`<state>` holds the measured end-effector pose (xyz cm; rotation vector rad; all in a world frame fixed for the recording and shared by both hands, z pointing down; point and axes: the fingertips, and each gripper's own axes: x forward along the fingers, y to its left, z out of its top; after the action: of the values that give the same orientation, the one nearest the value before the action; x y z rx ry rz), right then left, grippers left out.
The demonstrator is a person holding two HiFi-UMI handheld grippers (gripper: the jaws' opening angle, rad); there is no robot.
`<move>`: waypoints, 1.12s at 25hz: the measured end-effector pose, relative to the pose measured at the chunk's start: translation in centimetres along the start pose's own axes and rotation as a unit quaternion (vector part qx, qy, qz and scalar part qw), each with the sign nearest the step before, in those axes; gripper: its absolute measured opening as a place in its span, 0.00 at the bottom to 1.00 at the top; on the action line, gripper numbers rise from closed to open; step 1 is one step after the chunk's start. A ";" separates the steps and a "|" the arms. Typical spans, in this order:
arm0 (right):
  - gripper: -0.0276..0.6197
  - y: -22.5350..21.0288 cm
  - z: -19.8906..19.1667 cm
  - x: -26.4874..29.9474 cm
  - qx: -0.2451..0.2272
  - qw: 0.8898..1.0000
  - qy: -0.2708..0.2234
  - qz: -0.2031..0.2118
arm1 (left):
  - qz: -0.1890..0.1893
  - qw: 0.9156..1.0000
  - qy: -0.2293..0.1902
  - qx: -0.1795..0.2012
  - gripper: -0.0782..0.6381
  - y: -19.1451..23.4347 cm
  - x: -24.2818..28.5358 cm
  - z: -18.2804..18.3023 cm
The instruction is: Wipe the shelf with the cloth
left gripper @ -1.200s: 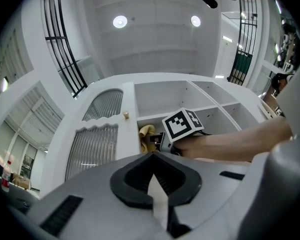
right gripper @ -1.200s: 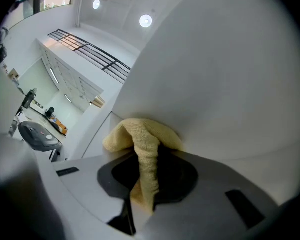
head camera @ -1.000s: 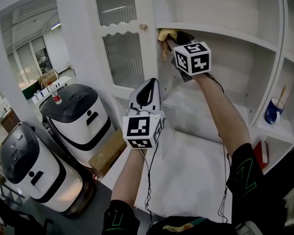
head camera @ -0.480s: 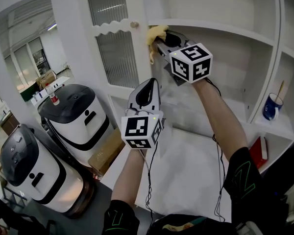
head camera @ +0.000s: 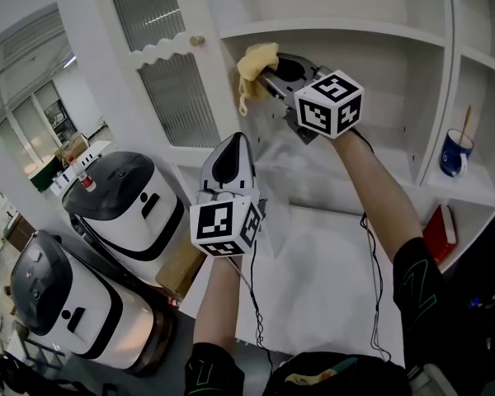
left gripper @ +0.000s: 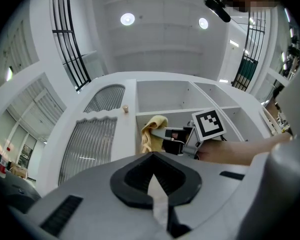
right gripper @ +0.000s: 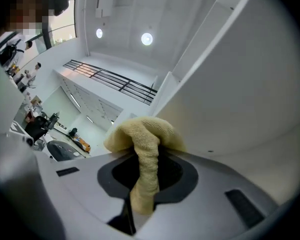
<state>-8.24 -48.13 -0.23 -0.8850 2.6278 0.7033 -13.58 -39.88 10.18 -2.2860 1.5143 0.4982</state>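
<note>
A yellow cloth (head camera: 254,59) is pinched in my right gripper (head camera: 264,74), which is shut on it. The cloth sits at the left end of the white cabinet, just under the upper shelf board (head camera: 355,28) and by the inner side wall. In the left gripper view the cloth (left gripper: 151,130) hangs beside the door post with the right gripper (left gripper: 165,133) behind it. The right gripper view shows the cloth (right gripper: 142,144) bunched over the jaws (right gripper: 140,184) near a white panel. My left gripper (head camera: 233,143) is held lower, in front of the cabinet, shut with nothing in it (left gripper: 153,184).
A cabinet door with ribbed glass (head camera: 173,97) and a small knob (head camera: 197,40) stands open on the left. A blue mug (head camera: 456,153) and a red book (head camera: 440,233) sit in the right compartments. Two white-and-black machines (head camera: 128,196) (head camera: 62,304) and a cardboard box (head camera: 181,266) stand lower left.
My right gripper has drawn the cloth out from the shelf's front edge, a little lower and away from the door knob; more cloth shows. The left gripper stays shut.
</note>
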 end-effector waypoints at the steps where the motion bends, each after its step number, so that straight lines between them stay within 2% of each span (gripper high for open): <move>1: 0.14 -0.8 -1.0 -0.1 0.002 1.000 0.013 -0.013 | 0.000 1.000 0.001 -0.002 0.11 -0.1 0.0 -0.2; 5: 0.14 -3.4 -5.1 0.0 0.022 0.994 0.076 -0.072 | -0.007 1.000 0.007 0.006 0.11 -0.6 -0.3 -0.6; 9: 0.14 -3.9 -8.7 1.0 0.000 0.985 0.142 -0.097 | 0.001 1.000 0.019 0.016 0.11 0.0 -1.1 -1.0; 19: 0.13 -6.2 -13.0 1.7 0.069 0.967 0.196 -0.147 | 0.011 0.999 0.036 0.024 0.11 0.2 -1.8 -2.6; 22: 0.14 -5.9 -13.0 1.9 0.088 0.966 0.192 -0.147 | 0.010 0.999 0.038 0.020 0.11 0.4 -2.0 -2.9; 28: 0.13 -3.3 -12.7 1.8 0.069 0.968 0.209 -0.120 | 0.001 0.999 0.037 0.000 0.11 0.3 -2.3 -3.5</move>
<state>-8.88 -58.03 8.58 -1.4081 2.8015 0.2898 -14.38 -39.85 14.29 -2.3272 1.5506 0.4170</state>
